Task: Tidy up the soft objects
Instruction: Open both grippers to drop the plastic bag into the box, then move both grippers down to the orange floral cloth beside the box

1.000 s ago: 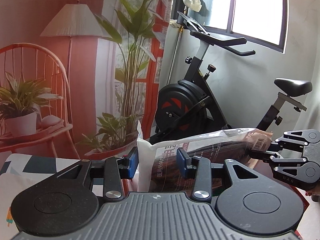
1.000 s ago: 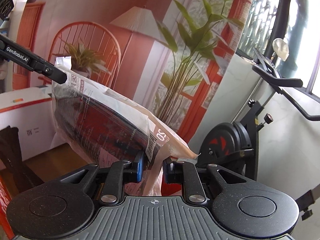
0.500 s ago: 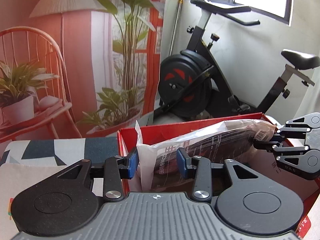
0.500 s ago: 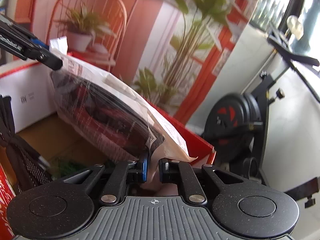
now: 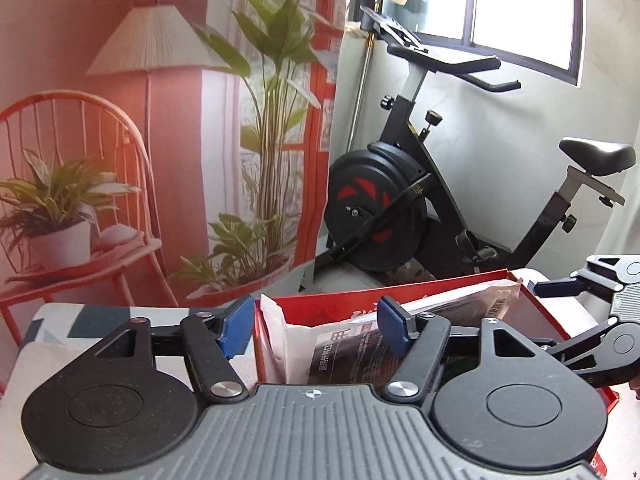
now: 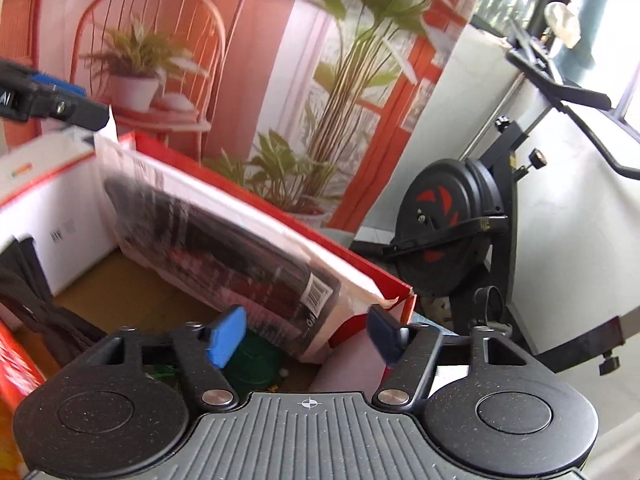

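Note:
A plastic-wrapped soft package (image 6: 240, 248) with dark contents lies slanted in a red cardboard box (image 6: 280, 216), one end on the box's corner. My right gripper (image 6: 304, 334) is opening; that end of the package sits between its blue pads (image 6: 226, 336) without touching them. In the left wrist view the package (image 5: 344, 356) has its white end between the spreading pads (image 5: 236, 324) of my left gripper (image 5: 316, 326), also free of them. The right gripper (image 5: 548, 318) shows at the far right, the left gripper (image 6: 94, 104) at the upper left of the right wrist view.
The box also holds a green item (image 6: 252, 364) and black straps (image 6: 32, 300). A patterned cloth (image 5: 60, 320) lies left of the box. Behind stand an exercise bike (image 5: 380, 208) and a printed backdrop (image 5: 160, 120) with a chair and plants.
Both grippers carried the package down into the red box, then opened and let go of its ends. The package now rests in the box.

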